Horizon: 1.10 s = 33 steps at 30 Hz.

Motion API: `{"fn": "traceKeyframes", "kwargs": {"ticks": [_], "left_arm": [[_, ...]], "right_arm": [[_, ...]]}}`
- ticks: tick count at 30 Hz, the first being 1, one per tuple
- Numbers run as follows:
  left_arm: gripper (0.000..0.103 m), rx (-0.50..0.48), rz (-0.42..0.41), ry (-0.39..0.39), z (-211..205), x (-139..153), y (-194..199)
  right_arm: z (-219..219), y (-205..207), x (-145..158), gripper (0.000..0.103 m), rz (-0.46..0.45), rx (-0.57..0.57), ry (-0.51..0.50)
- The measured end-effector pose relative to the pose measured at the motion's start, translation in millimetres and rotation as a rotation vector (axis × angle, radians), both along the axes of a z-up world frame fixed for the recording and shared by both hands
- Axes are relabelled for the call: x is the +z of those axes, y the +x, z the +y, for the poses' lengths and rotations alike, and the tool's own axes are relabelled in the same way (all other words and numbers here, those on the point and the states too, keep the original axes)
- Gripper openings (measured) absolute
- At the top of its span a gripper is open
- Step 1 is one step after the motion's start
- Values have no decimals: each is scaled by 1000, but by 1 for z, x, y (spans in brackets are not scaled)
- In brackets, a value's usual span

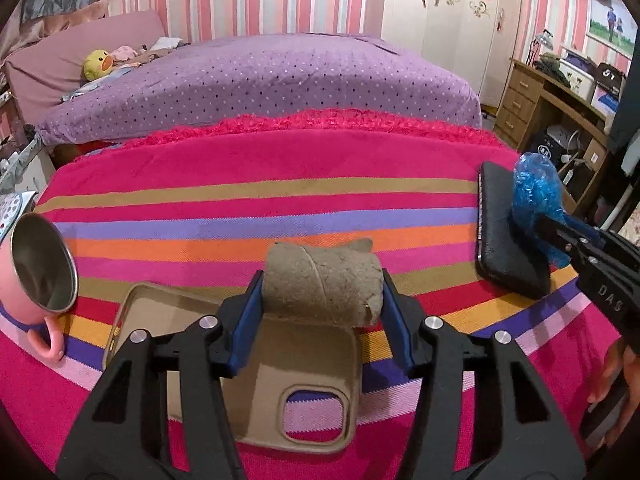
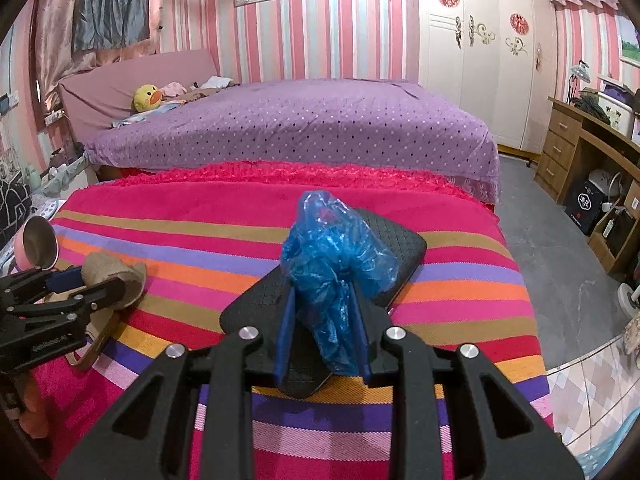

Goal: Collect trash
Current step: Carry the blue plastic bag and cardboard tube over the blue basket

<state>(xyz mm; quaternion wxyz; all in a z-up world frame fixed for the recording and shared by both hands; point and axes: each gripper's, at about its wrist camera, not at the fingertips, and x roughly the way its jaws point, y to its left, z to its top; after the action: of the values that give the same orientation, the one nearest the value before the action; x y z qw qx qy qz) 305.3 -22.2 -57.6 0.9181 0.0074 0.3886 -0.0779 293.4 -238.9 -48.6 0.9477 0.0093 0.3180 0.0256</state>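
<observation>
My left gripper [image 1: 322, 292] is shut on a grey-brown cardboard tube [image 1: 324, 280], held across its ends just above a tan phone case [image 1: 248, 376] on the striped cloth. The left gripper and tube [image 2: 114, 278] also show at the left of the right wrist view. My right gripper [image 2: 324, 320] is shut on a crumpled blue plastic bag [image 2: 336, 268], held upright over a black phone [image 2: 352, 276]. The bag [image 1: 536, 196] and the right gripper's fingers [image 1: 568, 236] show at the right of the left wrist view.
A pink mug with a steel lining [image 1: 40, 264] lies tipped at the left edge. The black phone [image 1: 504, 236] lies at the right. The striped pink cloth [image 1: 280, 200] covers the table. A purple bed [image 2: 300, 128] is behind; a wooden desk [image 2: 588, 152] stands at right.
</observation>
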Motion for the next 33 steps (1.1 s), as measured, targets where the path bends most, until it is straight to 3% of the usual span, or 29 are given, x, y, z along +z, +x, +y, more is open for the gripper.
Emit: {"fn": "traceKeyframes", "kwargs": {"ticks": [11, 17, 25, 29, 33], "left_arm": [[53, 35, -21, -55, 7, 22, -35], [53, 51, -58, -44, 5, 37, -63], [53, 91, -94, -34, 8, 55, -100], [53, 108, -114, -46, 8, 64, -117], [53, 97, -140, -8, -3, 65, -139]], "right_arm": [[3, -28, 13, 26, -28, 13, -5], [5, -48, 28, 26, -44, 31, -31], [-5, -96, 51, 26, -79, 55, -33], [-13, -123, 51, 26, -70, 39, -42], [-21, -149, 49, 26, -63, 28, -85]]}}
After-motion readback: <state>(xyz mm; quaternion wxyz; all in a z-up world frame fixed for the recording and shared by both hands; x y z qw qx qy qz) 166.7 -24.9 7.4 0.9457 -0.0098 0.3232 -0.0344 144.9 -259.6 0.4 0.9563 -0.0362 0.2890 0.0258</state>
